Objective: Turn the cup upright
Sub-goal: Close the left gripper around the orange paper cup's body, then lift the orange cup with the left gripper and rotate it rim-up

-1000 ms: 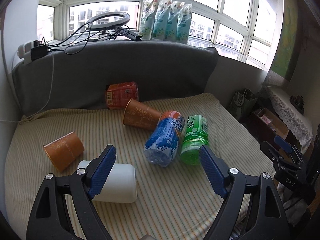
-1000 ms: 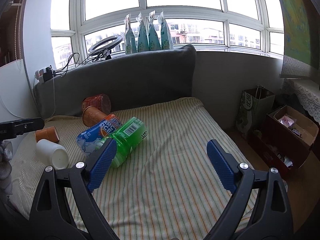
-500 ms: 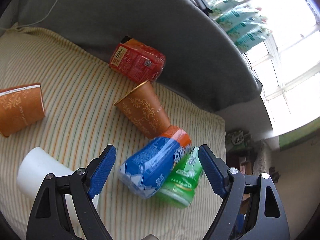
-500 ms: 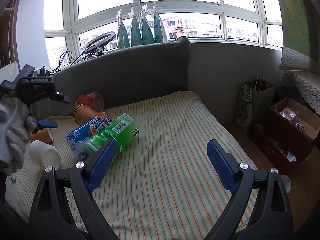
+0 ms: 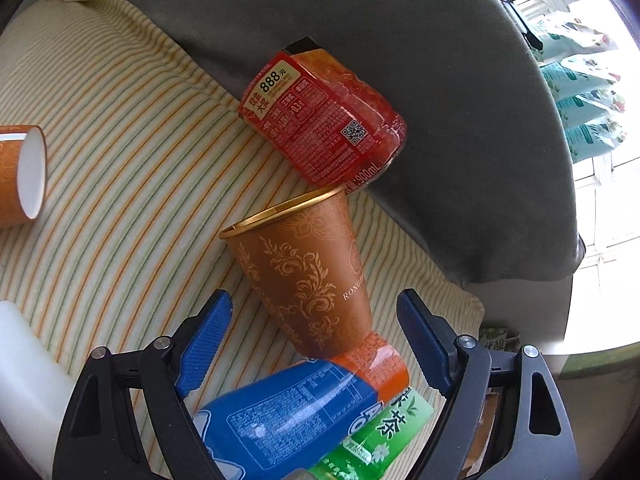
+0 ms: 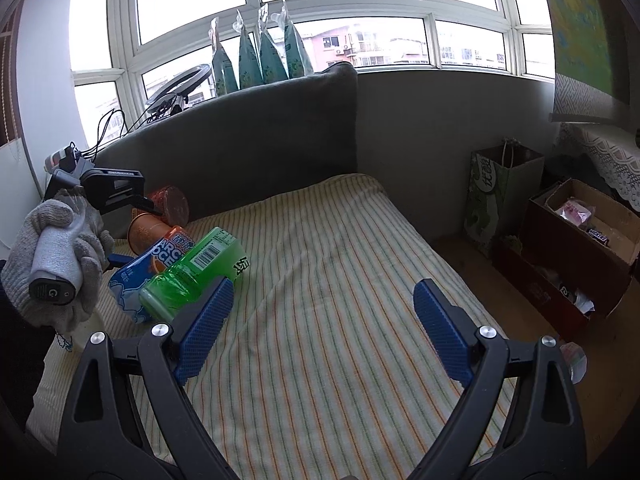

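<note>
At nine o'clock in my left wrist view a second orange cup (image 5: 20, 176) lies on the striped cover (image 5: 120, 152). My left gripper (image 5: 316, 332) hangs spread wide, grasping nothing, over the brown patterned cup (image 5: 304, 272), which lies on its side at centre, rim toward the red bottle (image 5: 320, 120) at twelve. My right gripper (image 6: 320, 320) is likewise released above bare cover.
</note>
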`<state>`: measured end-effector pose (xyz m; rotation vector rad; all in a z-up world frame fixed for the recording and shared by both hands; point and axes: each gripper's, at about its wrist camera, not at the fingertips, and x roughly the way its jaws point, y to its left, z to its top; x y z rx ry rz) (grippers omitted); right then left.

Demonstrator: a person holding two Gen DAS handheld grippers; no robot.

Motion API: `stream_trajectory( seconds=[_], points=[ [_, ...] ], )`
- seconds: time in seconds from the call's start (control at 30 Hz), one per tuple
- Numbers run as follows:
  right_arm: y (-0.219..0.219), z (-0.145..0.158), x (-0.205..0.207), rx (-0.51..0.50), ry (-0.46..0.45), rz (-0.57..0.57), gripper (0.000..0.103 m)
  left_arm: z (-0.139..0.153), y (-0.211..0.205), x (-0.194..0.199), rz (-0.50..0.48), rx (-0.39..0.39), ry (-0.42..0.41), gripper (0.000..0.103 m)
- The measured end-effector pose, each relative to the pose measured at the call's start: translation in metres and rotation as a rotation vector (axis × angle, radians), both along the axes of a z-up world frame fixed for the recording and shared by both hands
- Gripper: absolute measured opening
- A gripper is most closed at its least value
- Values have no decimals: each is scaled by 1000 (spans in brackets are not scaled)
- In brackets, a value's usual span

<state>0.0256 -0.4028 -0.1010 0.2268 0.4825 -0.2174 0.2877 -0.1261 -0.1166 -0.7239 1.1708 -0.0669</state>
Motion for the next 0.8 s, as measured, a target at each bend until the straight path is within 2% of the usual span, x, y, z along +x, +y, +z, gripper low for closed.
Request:
stream_trajectory(
  seconds=[0.33,0.43,0.8],
  points=[
    [-12,-6,1,23,5,-14,94,-8,-15,26,22,46,34,83],
    [-15,-6,1,25,4,-18,94,-9,-17,32,18,54,42,69],
    [-18,-8,0,32,2,-18,93,9,-20,21,1,69,-4,68]
  ],
)
